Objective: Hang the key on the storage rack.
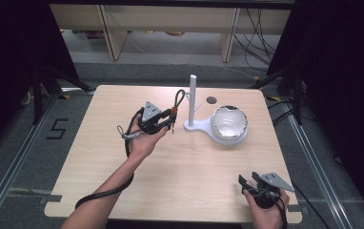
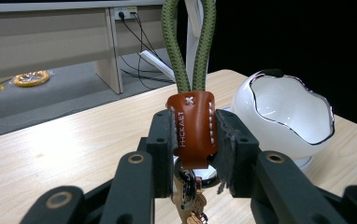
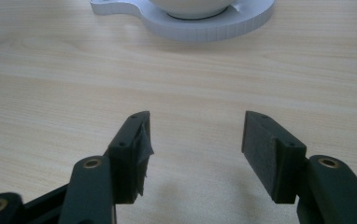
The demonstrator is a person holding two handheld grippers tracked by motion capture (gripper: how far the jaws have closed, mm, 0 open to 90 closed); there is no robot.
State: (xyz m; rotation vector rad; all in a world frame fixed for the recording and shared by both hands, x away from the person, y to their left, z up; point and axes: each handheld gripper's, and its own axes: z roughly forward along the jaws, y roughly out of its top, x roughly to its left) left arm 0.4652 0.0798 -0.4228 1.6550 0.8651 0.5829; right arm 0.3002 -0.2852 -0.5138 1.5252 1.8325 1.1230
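Up above the pale wooden table (image 1: 170,162), the left gripper (image 1: 166,120) holds a keychain: a loop of olive-green woven cord (image 2: 188,44) gathered into a brown stitched leather tab (image 2: 193,133), with metal keys (image 2: 190,200) hanging under it. Its jaws are pressed in from both sides on the leather tab, and the cord loop stands up out of them, close beside the white upright post (image 1: 193,98) of a white stand (image 1: 199,126). A glossy white bowl with a wavy, dark-edged rim (image 1: 229,121) sits on the stand's round base, just to the right of the post.

Over at the near right corner of the table, the right gripper (image 1: 249,182) sits low with its jaws spread wide and nothing between them; from its own camera the stand's base shows well ahead across bare wood.

From where I stand, the keychain looks light and easy to carry. The leather tab is the one firm, flat part, so it seems the sensible place to pinch. The cord is soft and will likely flop or twist if pushed, and it probably needs the loop kept open to go over anything. The keys dangle freely and may swing and knock against the post. The bowl looks hard, smooth and breakable, so I would keep the swinging metal away from it.
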